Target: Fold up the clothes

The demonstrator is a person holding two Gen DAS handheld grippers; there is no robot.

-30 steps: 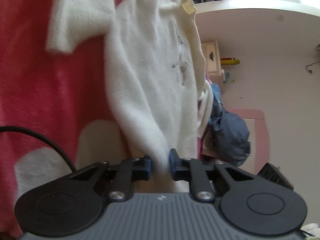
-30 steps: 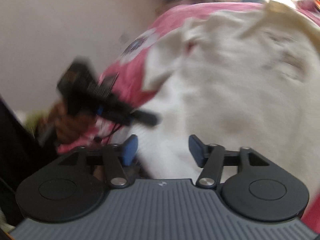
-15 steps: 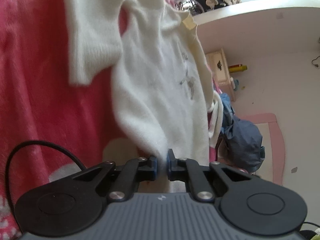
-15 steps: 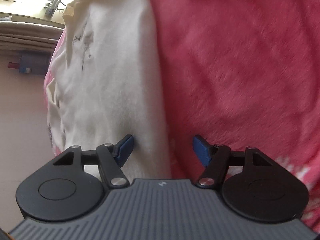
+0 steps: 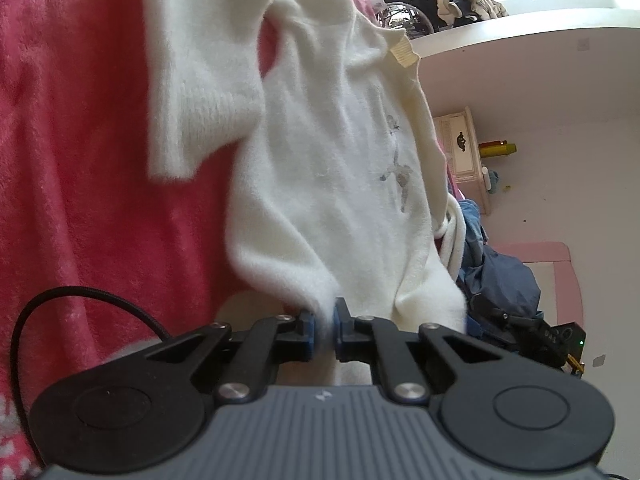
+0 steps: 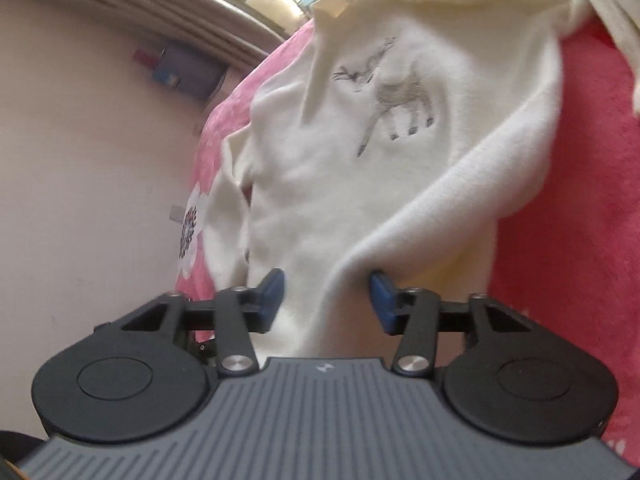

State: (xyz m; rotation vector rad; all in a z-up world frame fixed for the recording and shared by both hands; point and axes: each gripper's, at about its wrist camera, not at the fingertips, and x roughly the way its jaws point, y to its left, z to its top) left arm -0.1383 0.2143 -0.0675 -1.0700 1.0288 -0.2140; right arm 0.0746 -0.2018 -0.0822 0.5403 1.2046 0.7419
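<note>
On the pink blanket (image 5: 80,160) the white sweater (image 5: 332,168) runs lengthwise away from me: left gripper (image 5: 323,330) pinched on its hem, right gripper (image 6: 327,296) wide open w/ hem between the jaws, not yet clamped.

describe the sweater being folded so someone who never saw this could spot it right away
Look at the pink fleece blanket that fills most of both views. The cream sweater lies on it, its hem pinched in the left hand-held gripper and sitting between the open fingers of the right hand-held gripper. A small grey deer stitched on its front sets it apart from the blue clothes heaped nearby.
</note>
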